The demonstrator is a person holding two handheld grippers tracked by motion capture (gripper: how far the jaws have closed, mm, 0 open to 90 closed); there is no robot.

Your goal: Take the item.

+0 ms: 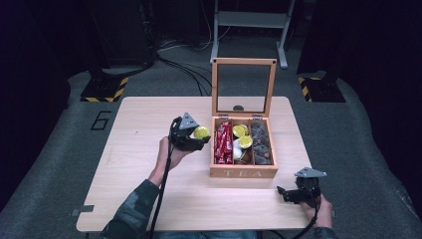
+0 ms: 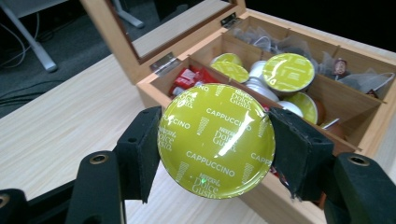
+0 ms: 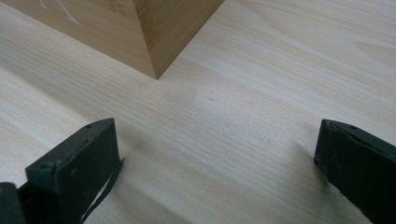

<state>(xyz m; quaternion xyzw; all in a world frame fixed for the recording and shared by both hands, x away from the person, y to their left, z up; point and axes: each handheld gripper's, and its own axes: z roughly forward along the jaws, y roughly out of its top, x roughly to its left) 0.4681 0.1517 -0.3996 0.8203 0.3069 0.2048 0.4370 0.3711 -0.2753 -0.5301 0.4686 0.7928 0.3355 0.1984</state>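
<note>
Your left gripper (image 2: 215, 154) is clamped on a green Dolce Gusto cappuccino capsule (image 2: 216, 140), one black pad pressed to each side of its rim, foil lid facing the camera. You hold it in the air just beside the left wall of the wooden tea box (image 1: 243, 172), level with the box's rear half. Inside the box, the left compartment holds red sachets (image 1: 223, 142), the middle one more green-lidded capsules (image 1: 242, 135), and the right one grey tea bags (image 1: 261, 142); the glass-paned lid (image 1: 244, 87) stands upright at the back. Your right gripper (image 3: 215, 163) has its jaws spread wide with nothing between them, low over the table (image 1: 149, 124) just beyond the box's front right corner.
</note>
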